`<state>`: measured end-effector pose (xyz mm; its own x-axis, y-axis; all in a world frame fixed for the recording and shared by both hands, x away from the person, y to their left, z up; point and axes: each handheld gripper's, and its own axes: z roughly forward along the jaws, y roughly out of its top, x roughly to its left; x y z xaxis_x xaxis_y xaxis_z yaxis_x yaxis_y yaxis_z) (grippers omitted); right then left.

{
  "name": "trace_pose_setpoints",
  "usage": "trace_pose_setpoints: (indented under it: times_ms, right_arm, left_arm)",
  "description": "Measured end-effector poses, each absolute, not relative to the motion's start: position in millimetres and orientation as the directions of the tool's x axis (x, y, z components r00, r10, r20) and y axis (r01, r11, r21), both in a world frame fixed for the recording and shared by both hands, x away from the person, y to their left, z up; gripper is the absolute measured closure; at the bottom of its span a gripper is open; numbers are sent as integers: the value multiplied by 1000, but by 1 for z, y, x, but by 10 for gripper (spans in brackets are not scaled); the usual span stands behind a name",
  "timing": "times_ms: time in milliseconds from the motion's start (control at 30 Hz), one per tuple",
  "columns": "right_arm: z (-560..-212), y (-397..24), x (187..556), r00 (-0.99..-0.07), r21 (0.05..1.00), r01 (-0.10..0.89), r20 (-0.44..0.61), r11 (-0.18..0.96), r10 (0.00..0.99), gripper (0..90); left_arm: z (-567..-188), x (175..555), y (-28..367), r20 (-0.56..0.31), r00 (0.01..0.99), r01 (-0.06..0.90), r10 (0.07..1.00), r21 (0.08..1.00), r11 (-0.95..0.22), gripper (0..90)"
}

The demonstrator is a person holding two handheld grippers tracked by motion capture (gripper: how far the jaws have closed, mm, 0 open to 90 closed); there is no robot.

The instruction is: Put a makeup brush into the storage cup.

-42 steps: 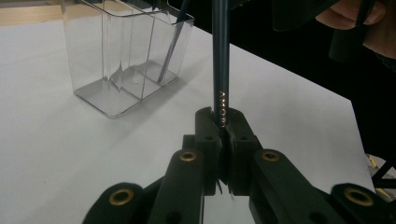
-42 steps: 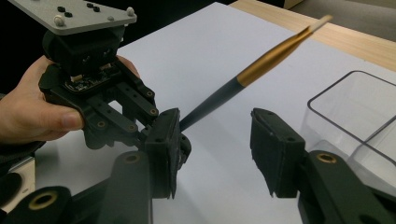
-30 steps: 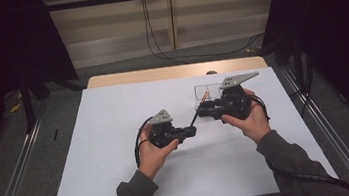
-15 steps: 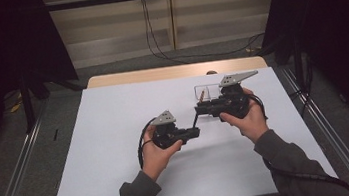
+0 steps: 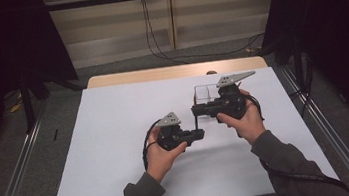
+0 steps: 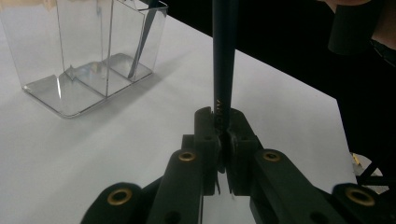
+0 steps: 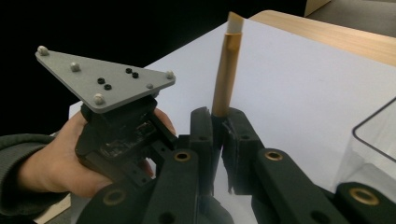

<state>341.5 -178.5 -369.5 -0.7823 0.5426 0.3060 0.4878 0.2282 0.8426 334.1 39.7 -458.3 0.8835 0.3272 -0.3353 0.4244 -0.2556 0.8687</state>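
Note:
A slender stick [image 5: 196,121] runs between the two gripper tips over the white sheet. My left gripper [image 5: 202,134] is shut on its dark shaft [image 6: 224,56], which rises straight out of the jaws [image 6: 222,122]. My right gripper [image 5: 194,110] has just been closing and is now shut on a golden length of stick [image 7: 227,70] with a white slanted tip, which sticks out free beyond the jaws [image 7: 218,120]. A clear plastic box [image 5: 207,91] with compartments [image 6: 84,51] stands just beyond the right gripper. A thin dark shape shows through its wall.
A white sheet [image 5: 118,150] covers the table, and a strip of bare wood [image 5: 159,73] shows at the far edge. Metal rails run along both sides. The left gripper's grey plate [image 7: 102,77] and the hand holding it are close beside the right jaws.
The left gripper has edged a little to the right, toward the right gripper's tips. The right hand has stayed in place.

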Motion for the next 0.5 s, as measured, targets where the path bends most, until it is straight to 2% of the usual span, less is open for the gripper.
trace_pose_setpoints:
  times_ms: [400,500]
  right_arm:
    - [-373,-176,342,-779,845,492,320,208,539,841]
    - [-374,-178,342,-776,848,492,323,199,542,841]
  left_arm:
    - [-460,335,40,-337,883,425,326,869,-252,843]
    - [-460,335,40,-331,888,416,320,875,-249,812]
